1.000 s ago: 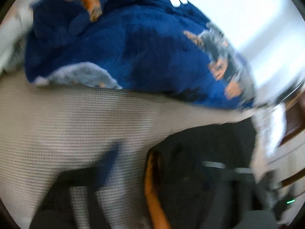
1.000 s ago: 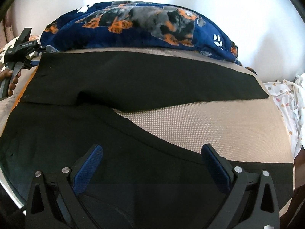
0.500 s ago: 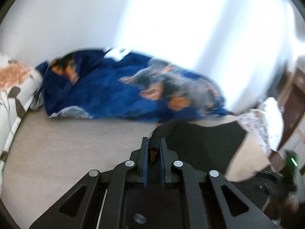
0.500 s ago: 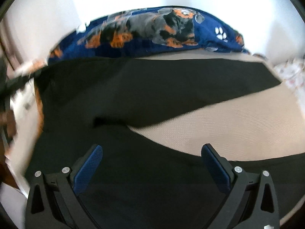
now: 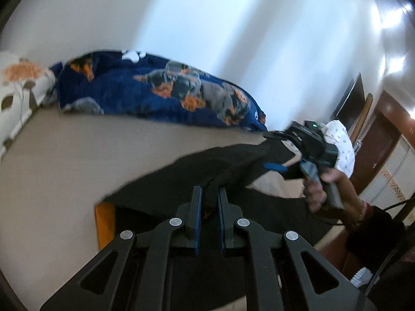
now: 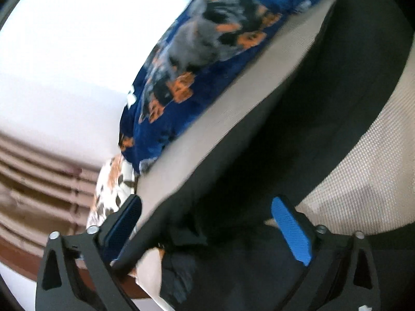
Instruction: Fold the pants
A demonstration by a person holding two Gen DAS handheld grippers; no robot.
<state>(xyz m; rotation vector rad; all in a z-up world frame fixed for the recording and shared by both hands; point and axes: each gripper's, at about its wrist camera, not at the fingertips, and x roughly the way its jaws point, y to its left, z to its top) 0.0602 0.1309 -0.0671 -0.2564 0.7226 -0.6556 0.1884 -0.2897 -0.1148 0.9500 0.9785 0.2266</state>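
Observation:
Black pants (image 5: 181,181) lie spread on a beige mattress (image 5: 64,155). My left gripper (image 5: 208,194) is shut on a raised fold of the pants, and the cloth runs away from the pads toward the right. An orange strip (image 5: 105,223) shows at the pants' near left edge. A hand (image 5: 319,189) holds my right gripper (image 5: 272,151) at the far right over the pants' edge. In the right wrist view my right gripper (image 6: 207,204) is tilted, its jaws wide and closing. Black pants (image 6: 324,103) lie between the blue pads (image 6: 290,225), which do not press on the cloth.
A blue dog-print blanket (image 5: 160,90) lies along the white wall at the back of the mattress. A floral pillow (image 5: 18,83) sits at the far left. White patterned cloth (image 5: 339,142) and brown wooden furniture (image 5: 384,134) stand at the right.
My left gripper, shut on the pants, has lifted and carried the cloth toward the right gripper. The right wrist view has rolled sharply, and its jaws have narrowed a little.

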